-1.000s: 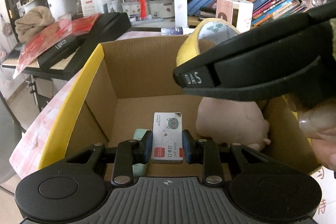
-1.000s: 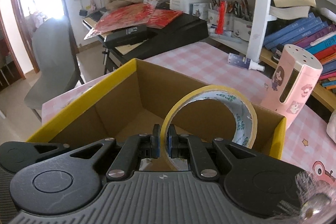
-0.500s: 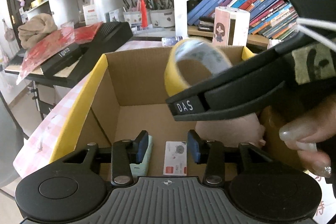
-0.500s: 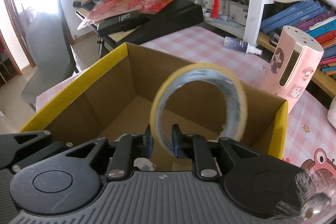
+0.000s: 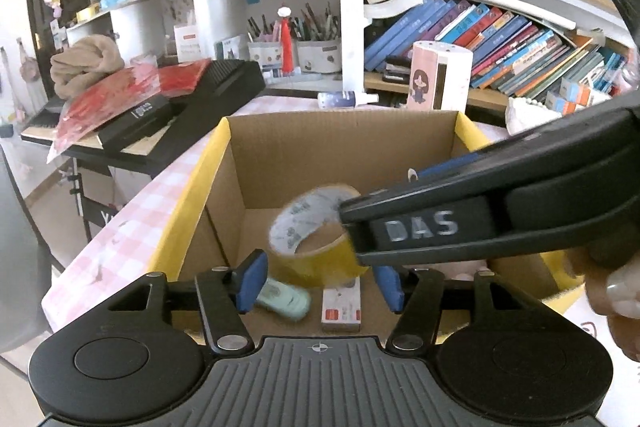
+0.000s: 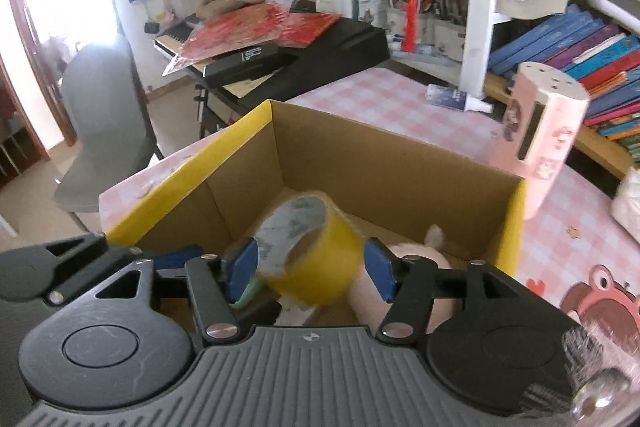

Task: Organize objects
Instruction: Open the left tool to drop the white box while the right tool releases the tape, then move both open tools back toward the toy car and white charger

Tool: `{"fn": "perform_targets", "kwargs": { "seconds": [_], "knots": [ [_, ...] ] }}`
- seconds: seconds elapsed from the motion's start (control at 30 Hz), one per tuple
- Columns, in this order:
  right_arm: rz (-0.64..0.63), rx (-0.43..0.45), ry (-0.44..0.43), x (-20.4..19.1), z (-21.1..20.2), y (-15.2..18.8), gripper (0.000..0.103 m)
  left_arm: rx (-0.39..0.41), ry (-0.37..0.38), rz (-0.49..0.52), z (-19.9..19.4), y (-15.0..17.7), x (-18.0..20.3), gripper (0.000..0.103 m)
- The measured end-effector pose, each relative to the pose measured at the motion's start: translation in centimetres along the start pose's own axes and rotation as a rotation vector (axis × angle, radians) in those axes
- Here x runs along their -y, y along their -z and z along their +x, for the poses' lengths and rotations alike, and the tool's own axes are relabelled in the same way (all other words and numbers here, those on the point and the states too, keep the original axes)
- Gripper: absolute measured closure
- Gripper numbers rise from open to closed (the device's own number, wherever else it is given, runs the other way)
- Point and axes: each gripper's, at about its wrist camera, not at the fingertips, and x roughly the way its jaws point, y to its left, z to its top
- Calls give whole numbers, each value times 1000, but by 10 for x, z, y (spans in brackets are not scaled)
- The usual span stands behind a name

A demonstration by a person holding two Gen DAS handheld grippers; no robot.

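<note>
- My right gripper [image 6: 306,269] hangs over the open cardboard box with yellow rim flaps [image 6: 188,197], low in the frame. Its jaws are opening, and the blue pads touch nothing.
- The roll of yellow packing tape [image 6: 316,253] sits between those pads, blurred and tilted inside the box. I judge it to be loose and dropping, not pinched.
- My left gripper [image 5: 318,285] is at the bottom centre of its view, its jaws also opening, with nothing pressed between them.
- Below it, on the box floor, lie a small white card box with a red band [image 5: 341,307] and a mint-green plastic piece [image 5: 286,299], apparently already deposited.
- A pink plush toy [image 6: 404,267] fills the box's right side, so I judge the tape suits the free middle.
- The pink cartoon-printed cylinder [image 6: 544,131] stands outside on the checked tablecloth [image 6: 384,99], probably a later pick.
</note>
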Motion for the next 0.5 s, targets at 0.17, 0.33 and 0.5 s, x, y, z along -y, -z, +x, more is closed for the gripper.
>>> {"fn": "perform_targets", "kwargs": {
  "seconds": [0.17, 0.33, 0.5],
  "knots": [
    [46, 24, 45, 4, -20, 11, 46, 21, 8, -10, -15, 5, -3, 44],
    [91, 70, 109, 5, -45, 24, 46, 47, 12, -31, -30, 8, -8, 43],
    [102, 125, 194, -2, -69, 41, 46, 66, 11, -53, -44, 14, -13, 37]
  ]
}}
